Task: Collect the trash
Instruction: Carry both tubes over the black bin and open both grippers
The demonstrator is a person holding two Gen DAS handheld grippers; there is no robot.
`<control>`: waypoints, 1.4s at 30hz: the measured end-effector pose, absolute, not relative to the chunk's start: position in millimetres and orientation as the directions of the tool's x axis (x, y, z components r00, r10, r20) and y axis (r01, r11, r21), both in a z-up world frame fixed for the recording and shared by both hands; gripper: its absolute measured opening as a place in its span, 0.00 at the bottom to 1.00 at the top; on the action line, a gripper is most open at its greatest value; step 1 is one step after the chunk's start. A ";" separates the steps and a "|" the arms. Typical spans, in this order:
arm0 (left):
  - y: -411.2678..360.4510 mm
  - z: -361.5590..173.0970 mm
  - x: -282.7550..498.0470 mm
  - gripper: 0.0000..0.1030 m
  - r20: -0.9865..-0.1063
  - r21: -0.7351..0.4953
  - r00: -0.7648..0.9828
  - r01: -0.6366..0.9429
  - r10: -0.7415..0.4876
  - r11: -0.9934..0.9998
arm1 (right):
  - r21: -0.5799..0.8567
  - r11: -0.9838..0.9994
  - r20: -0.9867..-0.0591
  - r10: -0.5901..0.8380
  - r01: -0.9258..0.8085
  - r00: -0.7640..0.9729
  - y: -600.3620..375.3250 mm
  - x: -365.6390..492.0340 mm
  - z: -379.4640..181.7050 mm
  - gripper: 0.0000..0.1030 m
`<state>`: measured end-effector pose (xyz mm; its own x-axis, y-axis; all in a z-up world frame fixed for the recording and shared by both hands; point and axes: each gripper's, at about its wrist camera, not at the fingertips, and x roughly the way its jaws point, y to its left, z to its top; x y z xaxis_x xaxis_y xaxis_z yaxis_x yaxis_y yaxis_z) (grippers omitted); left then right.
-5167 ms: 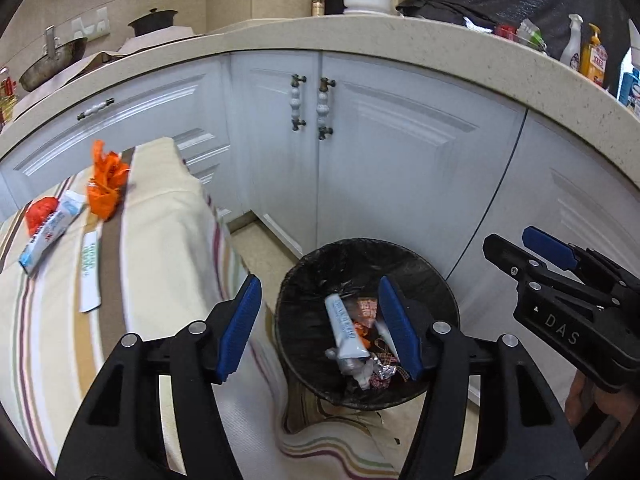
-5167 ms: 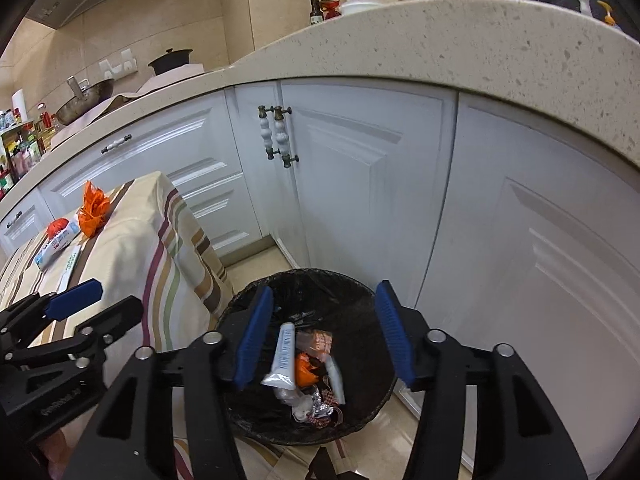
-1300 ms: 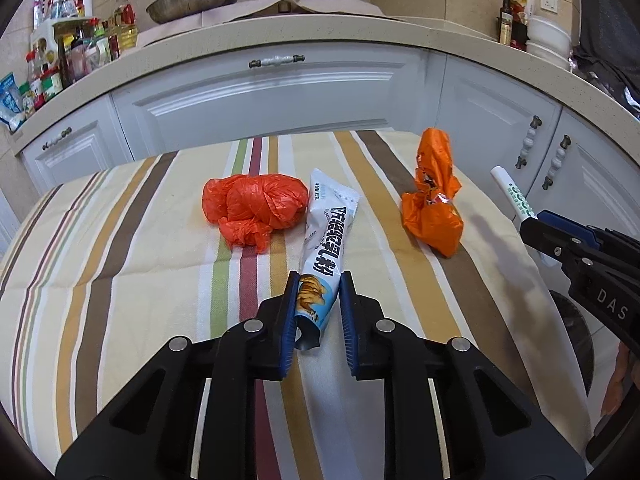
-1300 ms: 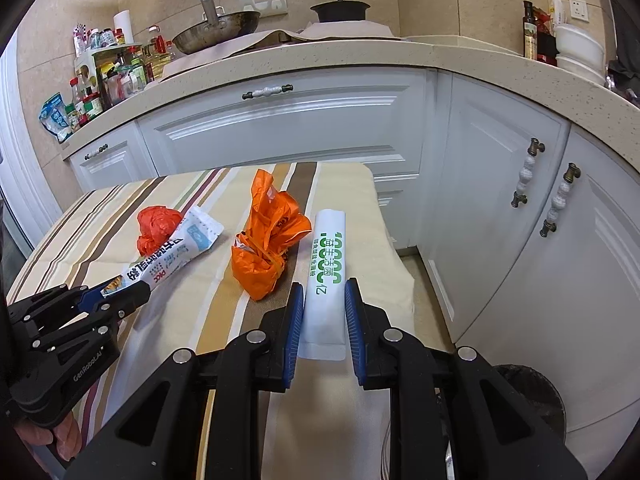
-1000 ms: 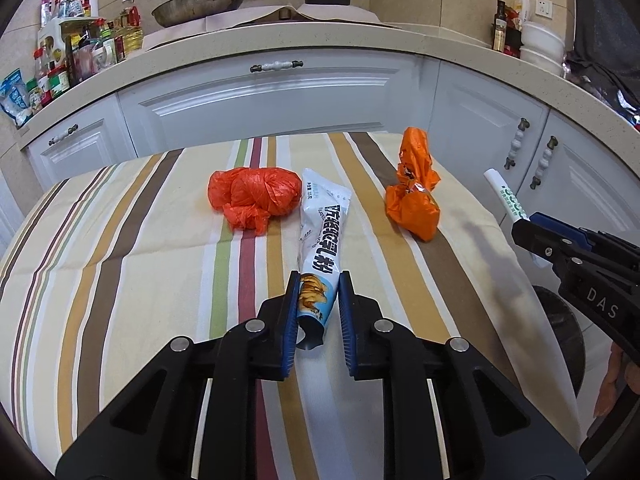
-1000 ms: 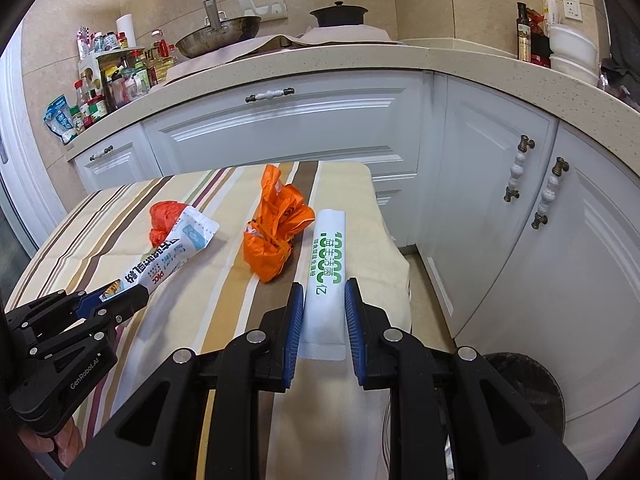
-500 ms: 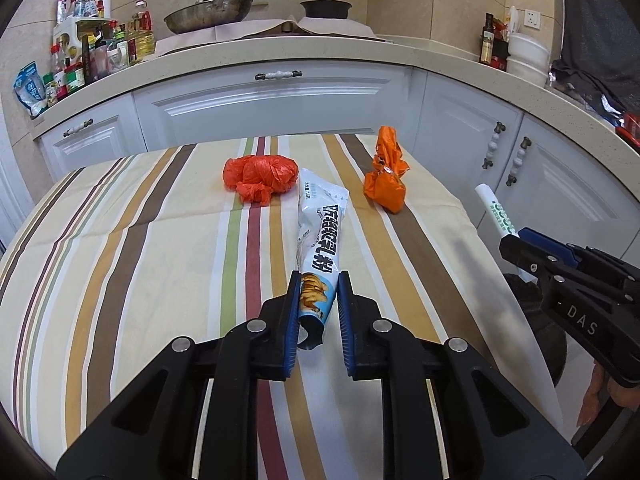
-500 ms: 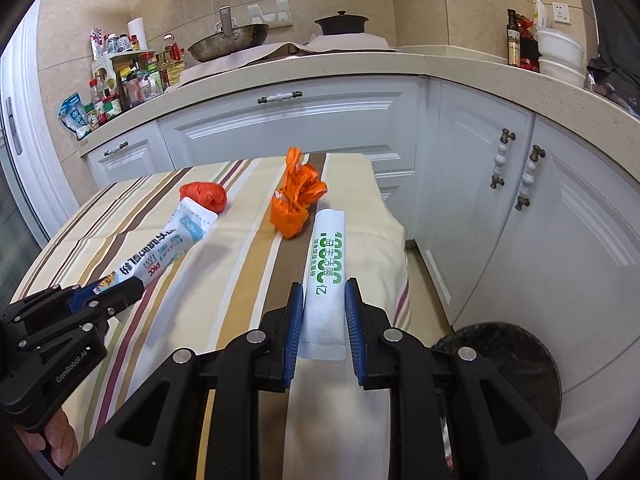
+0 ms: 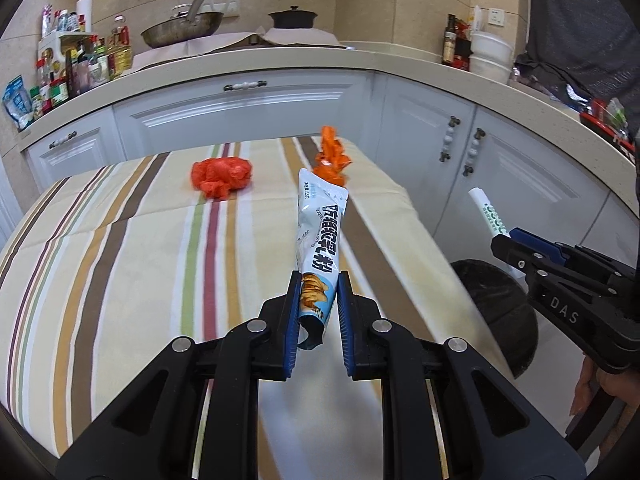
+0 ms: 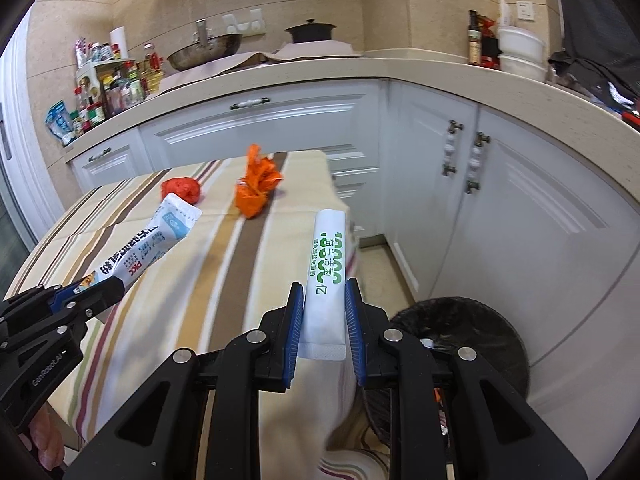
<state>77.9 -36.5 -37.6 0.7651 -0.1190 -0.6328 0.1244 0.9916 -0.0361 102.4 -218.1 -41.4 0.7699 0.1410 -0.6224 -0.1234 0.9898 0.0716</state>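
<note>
My left gripper (image 9: 318, 312) is shut on a blue and white snack wrapper (image 9: 320, 232) and holds it above the striped tablecloth (image 9: 120, 248). It also shows in the right wrist view (image 10: 156, 248). My right gripper (image 10: 322, 316) is shut on a white sachet with green print (image 10: 326, 276), also seen in the left wrist view (image 9: 486, 212). A crumpled red bag (image 9: 220, 174) and an orange bag (image 9: 330, 160) lie on the table's far part. The black trash bin (image 10: 476, 336) stands on the floor right of the table.
White kitchen cabinets (image 9: 420, 128) curve around behind the table and the bin. The counter holds a pan (image 9: 180, 32), a black pot (image 9: 294, 18) and several bottles (image 9: 80, 68). The table's right edge (image 9: 424, 232) drops off next to the bin (image 9: 496, 308).
Both grippers have lifted and pulled back from the table with their wrappers held. The red and orange bags look farther away, and more of the bin shows at the right.
</note>
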 end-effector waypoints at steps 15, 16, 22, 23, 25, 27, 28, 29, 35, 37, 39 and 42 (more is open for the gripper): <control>-135.8 -39.8 75.6 0.16 -0.630 -0.037 0.728 0.322 -0.272 0.946 | 0.055 0.994 -0.614 -0.037 0.090 0.788 -308.5 72.1 -45.3 0.22; -143.8 -40.6 75.1 0.16 -0.629 -0.034 0.724 0.336 -0.282 0.941 | 0.055 0.993 -0.616 -0.051 0.107 0.786 -315.8 69.6 -46.3 0.22; -181.9 -49.3 75.5 0.16 -0.638 -0.017 0.704 0.393 -0.312 0.920 | 0.062 0.983 -0.621 -0.098 0.173 0.778 -346.8 60.9 -52.6 0.22; -187.1 -50.8 76.4 0.16 -0.638 -0.013 0.703 0.399 -0.314 0.917 | 0.063 0.982 -0.622 -0.103 0.181 0.776 -350.9 60.4 -53.9 0.22; -196.5 -53.9 78.3 0.16 -0.639 -0.010 0.699 0.410 -0.321 0.912 | 0.065 0.979 -0.624 -0.109 0.191 0.774 -356.6 61.2 -56.2 0.22; -205.0 -56.5 81.0 0.16 -0.638 -0.010 0.698 0.416 -0.327 0.909 | 0.071 0.977 -0.625 -0.113 0.201 0.772 -362.0 61.9 -59.4 0.22; -209.9 -57.5 82.9 0.16 -0.638 -0.009 0.697 0.420 -0.329 0.907 | 0.072 0.976 -0.623 -0.117 0.205 0.774 -364.3 63.2 -60.3 0.22; -214.0 -58.3 84.5 0.16 -0.636 -0.007 0.697 0.423 -0.331 0.906 | 0.074 0.975 -0.623 -0.117 0.208 0.774 -366.4 64.2 -61.1 0.22; -235.8 -66.0 93.9 0.17 -0.623 0.015 0.711 0.430 -0.328 0.903 | 0.081 0.973 -0.624 -0.120 0.217 0.772 -376.8 72.4 -66.8 0.22; -242.4 -70.6 99.2 0.20 -0.632 0.015 0.704 0.431 -0.325 0.902 | 0.079 0.972 -0.620 -0.126 0.222 0.774 -379.9 76.3 -70.4 0.29; -248.2 -75.5 105.1 0.23 -0.639 0.021 0.701 0.428 -0.317 0.903 | 0.080 0.968 -0.623 -0.137 0.237 0.770 -383.9 80.6 -74.9 0.51; -253.1 -80.3 109.2 0.26 -0.644 0.037 0.701 0.426 -0.305 0.904 | 0.085 0.964 -0.622 -0.148 0.254 0.769 -389.2 84.0 -78.2 0.54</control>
<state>109.2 -253.1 -80.3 0.7015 -0.3045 -0.6443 0.4261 0.9039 0.0367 84.0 -389.2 -78.2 0.7693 -0.1480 -0.6215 0.2538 0.9635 0.0847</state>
